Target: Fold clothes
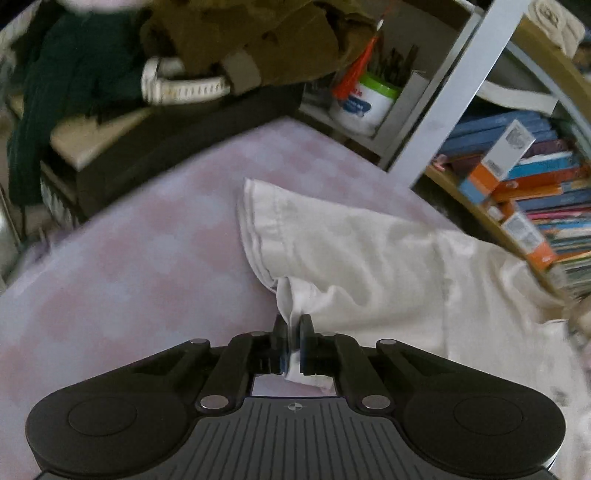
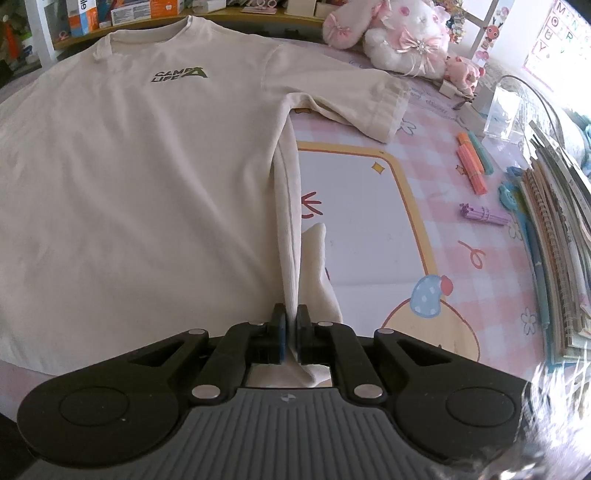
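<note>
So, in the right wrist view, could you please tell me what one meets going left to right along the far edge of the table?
Boxes → T-shirt collar → pink plush → white plush → small pink toy → clear box.

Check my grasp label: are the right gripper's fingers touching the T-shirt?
Touching. The right wrist view shows the fingers pinching the T-shirt side edge between them.

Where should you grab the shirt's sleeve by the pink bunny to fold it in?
Grip the sleeve at its hemmed cuff end, coming from the desk-mat side. The sleeve lies flat, sticking out from the T-shirt, and its cuff edge is free. Both hand-held grippers already pinch other shirt edges.
</note>
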A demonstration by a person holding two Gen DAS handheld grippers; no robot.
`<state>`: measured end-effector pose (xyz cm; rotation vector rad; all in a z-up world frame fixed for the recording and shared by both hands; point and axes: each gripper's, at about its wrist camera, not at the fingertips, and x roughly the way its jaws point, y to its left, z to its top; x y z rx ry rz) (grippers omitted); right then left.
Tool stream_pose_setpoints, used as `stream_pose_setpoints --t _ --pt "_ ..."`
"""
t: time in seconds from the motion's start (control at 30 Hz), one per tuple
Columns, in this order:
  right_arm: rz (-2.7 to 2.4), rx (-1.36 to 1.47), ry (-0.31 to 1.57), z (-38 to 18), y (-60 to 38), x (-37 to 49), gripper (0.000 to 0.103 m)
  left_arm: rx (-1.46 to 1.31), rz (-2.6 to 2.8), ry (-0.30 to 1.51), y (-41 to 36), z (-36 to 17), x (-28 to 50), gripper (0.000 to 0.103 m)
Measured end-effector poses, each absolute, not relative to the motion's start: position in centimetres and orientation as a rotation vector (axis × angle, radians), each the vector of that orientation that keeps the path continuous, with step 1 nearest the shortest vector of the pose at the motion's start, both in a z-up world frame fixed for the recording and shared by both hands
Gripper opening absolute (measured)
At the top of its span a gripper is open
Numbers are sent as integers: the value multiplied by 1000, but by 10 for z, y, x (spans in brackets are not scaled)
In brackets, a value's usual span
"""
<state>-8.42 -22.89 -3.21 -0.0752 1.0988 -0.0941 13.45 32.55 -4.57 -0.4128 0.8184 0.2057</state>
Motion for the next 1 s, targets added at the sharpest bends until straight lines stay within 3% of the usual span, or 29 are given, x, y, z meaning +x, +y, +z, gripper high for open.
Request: stream_pose_setpoints --t 0.33,0.47,0.57,0.6,0.63,0.77,1.0 --pt "-65 -71 1097 -33 -231 -82 7 -255 167 822 322 -42 151 10" --pt "-38 -77 1095 -33 -234 -82 7 -273 94 818 322 -36 123 40" --pt "13 -76 1090 -31 -243 -84 23 -263 10 797 314 -28 85 59" --pt "32 -69 1090 -30 -247 -85 37 -259 -20 790 311 -26 71 62" --pt "65 -75 1089 -30 -250 -86 41 -254 -50 783 308 -23 58 63" --pt "199 -98 1085 -28 -260 -90 42 -207 -99 809 290 -23 4 70" --pt "453 -184 1029 -22 -277 -107 55 -209 -108 847 248 -22 -52 77"
